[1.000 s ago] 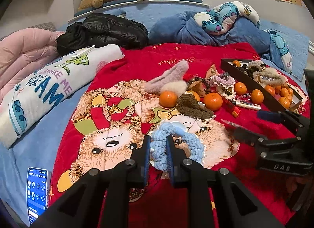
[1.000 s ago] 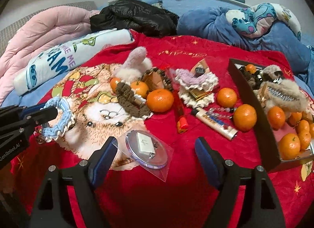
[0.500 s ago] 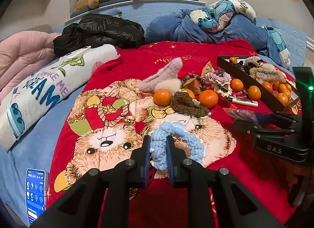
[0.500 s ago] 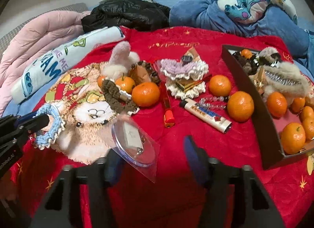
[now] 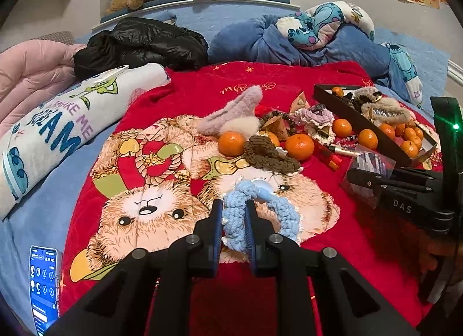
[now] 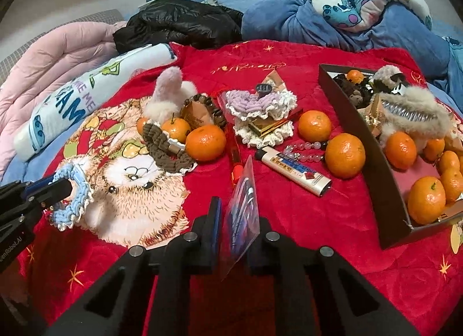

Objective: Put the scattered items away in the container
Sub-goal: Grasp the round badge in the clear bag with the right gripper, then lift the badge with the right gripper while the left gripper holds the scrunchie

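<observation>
Both grippers are clamped, left (image 5: 233,221) on blue scrunchie (image 5: 254,205), right (image 6: 234,220) just closed on slippery plastic packet (image 6: 241,205), which could be dropped.

The right tongs (image 6: 234,220), wide apart earlier, now clamp the clear packet (image 6: 243,205), apparently lifted on edge.

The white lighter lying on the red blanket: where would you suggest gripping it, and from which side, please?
Grip the white lighter across its narrow mid-body, coming from above. It lies flat and slanted, long sides free; the bead bracelet crowds only its far side.
</observation>
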The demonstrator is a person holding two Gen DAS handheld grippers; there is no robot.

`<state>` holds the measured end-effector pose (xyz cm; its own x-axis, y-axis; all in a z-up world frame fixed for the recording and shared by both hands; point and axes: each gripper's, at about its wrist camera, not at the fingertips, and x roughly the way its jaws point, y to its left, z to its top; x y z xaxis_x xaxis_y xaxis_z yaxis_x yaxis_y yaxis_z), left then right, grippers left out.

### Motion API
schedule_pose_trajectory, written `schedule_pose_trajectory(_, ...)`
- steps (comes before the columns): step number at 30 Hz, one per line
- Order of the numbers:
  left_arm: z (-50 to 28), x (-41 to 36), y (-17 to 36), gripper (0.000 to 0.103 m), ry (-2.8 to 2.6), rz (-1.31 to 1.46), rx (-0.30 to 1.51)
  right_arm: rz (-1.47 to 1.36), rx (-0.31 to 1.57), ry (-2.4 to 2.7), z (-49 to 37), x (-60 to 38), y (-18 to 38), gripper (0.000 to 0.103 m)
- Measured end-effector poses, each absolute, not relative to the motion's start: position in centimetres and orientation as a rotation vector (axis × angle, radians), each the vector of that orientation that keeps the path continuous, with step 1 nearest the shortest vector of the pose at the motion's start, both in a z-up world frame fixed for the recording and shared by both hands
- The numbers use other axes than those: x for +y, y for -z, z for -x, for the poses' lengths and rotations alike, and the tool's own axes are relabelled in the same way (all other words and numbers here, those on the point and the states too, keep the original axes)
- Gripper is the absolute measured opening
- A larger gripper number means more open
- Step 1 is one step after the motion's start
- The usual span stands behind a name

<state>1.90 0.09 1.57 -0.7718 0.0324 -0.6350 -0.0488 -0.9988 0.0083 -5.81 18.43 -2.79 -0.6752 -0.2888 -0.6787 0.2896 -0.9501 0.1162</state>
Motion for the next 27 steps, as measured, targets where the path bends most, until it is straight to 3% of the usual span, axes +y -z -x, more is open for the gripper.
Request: schedule_pose_trajectory(27,0.1,7.3,-4.6,0.013,-2.761,0.941,-0.105,-0.936,-0.188,2.697,4.5,24.3,-0.5,0.008)
